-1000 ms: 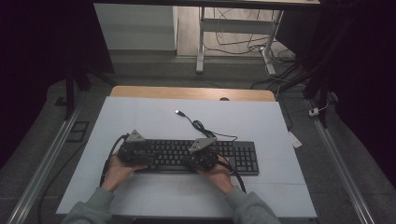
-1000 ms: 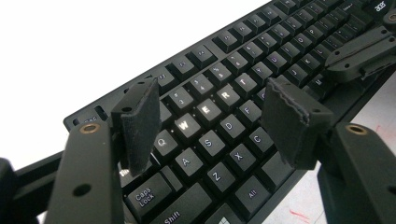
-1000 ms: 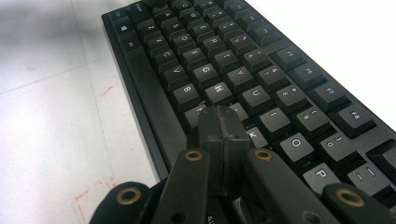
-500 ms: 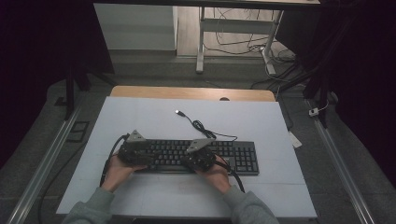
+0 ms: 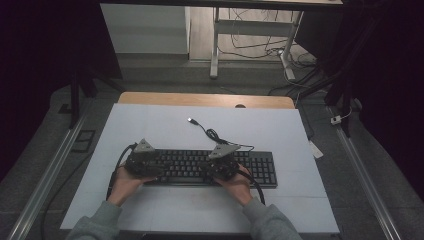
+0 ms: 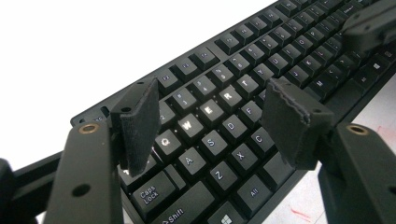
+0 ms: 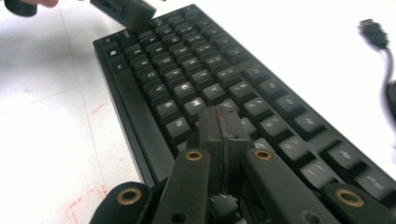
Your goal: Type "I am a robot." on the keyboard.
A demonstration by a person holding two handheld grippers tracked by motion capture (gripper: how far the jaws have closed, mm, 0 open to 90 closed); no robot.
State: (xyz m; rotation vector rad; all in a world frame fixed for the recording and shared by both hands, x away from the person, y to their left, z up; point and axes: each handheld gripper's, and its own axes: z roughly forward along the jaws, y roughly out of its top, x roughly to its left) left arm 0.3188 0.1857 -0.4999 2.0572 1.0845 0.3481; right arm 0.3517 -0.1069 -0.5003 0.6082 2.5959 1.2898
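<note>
We hold both tools low over the black keyboard (image 5: 200, 167), which lies across the near middle of the white table (image 5: 165, 125). Our left gripper (image 6: 212, 123) hovers released, jaws spread wide above the Q, W and E keys. Our right gripper (image 7: 223, 133) is clenched on nothing, pads pressed together over the middle keys. Farther back, the keyboard's cable (image 5: 210, 134) trails toward its loose USB plug (image 5: 191, 120).

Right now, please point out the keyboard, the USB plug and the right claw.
keyboard (image 5: 260, 167): high view, keys at its right end.
USB plug (image 5: 190, 120): high view, metal tip.
right claw (image 7: 223, 128): right gripper view, between the closed tips.
</note>
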